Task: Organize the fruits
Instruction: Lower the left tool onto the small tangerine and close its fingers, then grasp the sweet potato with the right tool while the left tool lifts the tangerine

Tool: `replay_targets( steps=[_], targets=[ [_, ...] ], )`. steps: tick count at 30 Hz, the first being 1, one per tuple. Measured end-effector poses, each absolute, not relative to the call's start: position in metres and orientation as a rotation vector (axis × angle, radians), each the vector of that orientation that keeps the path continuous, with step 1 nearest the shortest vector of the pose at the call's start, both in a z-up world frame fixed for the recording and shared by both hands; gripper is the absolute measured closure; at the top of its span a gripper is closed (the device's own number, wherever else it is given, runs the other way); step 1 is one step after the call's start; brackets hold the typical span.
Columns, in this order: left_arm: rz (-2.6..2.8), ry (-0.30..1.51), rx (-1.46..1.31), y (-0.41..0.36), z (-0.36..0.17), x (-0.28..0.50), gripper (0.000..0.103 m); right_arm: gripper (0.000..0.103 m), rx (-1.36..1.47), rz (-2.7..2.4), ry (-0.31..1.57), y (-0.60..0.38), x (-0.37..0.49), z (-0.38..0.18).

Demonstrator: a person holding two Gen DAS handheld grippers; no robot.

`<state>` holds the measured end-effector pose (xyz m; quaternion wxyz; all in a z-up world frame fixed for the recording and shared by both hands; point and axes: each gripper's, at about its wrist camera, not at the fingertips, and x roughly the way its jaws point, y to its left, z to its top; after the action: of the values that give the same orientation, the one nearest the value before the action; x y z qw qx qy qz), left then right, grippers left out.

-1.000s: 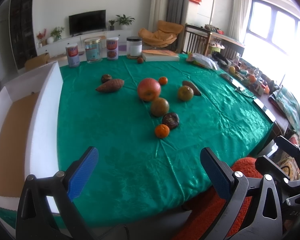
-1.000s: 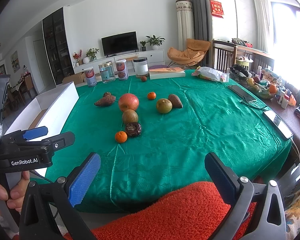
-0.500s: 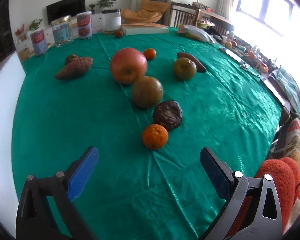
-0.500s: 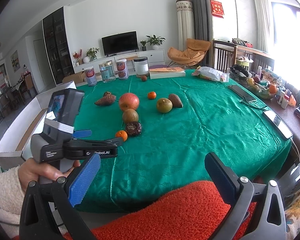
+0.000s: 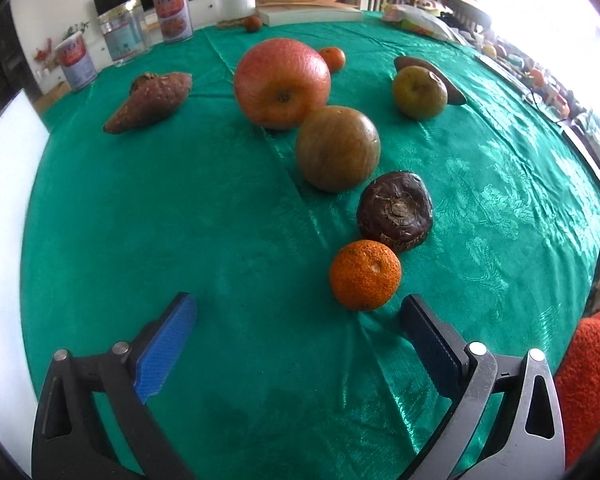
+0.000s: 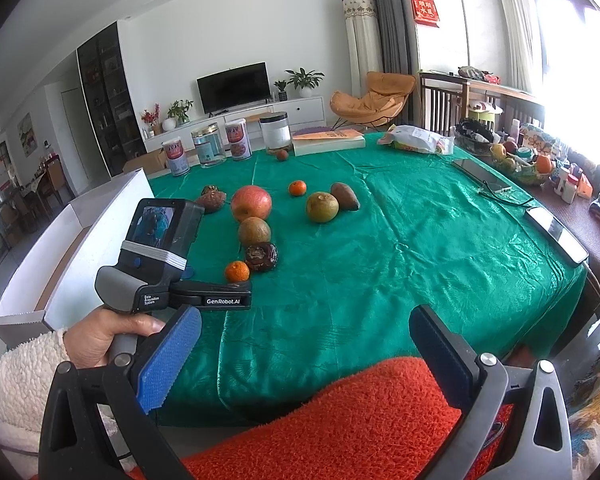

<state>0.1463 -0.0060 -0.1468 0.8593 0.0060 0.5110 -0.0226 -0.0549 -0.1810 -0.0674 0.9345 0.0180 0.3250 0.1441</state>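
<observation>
We are holding the left tool (image 5: 298,322) wide and empty, low over the near part of the table (image 5: 180,220), with the small orange (image 5: 365,275) lying just ahead, closer to its right finger and touching neither pad. The right tool (image 6: 304,340) is hanging back off the near edge, above an orange-red cushion (image 6: 340,412), also wide and carrying nothing.

Just behind the small orange, the dark wrinkled fruit (image 5: 395,211) is sitting almost against it; next come the brownish-green round fruit (image 5: 338,148) and the large red-orange fruit (image 5: 282,82), forming a line running toward the far edge. Off to the left the rough brown fruit (image 5: 150,100) is lying alone; to the right the green fruit (image 5: 419,92) is resting against a brown pointed one (image 5: 440,76), with another small orange (image 5: 332,58) behind.

The white box (image 6: 80,240) along the left edge is looking empty as far as we see, so we are judging the sorting barely begun: every fruit is waiting on the cloth.
</observation>
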Motion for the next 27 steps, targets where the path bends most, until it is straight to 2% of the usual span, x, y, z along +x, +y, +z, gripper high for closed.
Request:
replay_targets(
  steps=[8,9,10,15,22,27],
  targets=[
    [-0.196,1.026,-0.013,-0.014,-0.142,0.151,0.005,0.0,0.035,0.291,0.658,-0.182,-0.057,-0.066],
    [-0.203,1.02,-0.016,-0.015,-0.141,0.152,0.019,0.0,0.034,0.29,0.659,-0.182,-0.057,-0.066],
    [-0.193,1.005,-0.001,-0.016,-0.139,0.152,0.039,0.0,0.033,0.289,0.659,-0.182,-0.057,-0.066],
    [-0.226,1.002,0.003,-0.016,-0.135,0.151,0.072,0.0,0.041,0.29,0.672,-0.184,-0.055,-0.068],
    [-0.142,0.976,0.0,0.013,-0.128,0.132,0.073,0.0,0.165,0.337,0.779,-0.213,-0.021,-0.074],
    [-0.083,0.978,-0.016,0.039,-0.128,0.128,0.073,0.0,0.167,0.367,0.947,-0.238,0.073,-0.083]
  ],
)
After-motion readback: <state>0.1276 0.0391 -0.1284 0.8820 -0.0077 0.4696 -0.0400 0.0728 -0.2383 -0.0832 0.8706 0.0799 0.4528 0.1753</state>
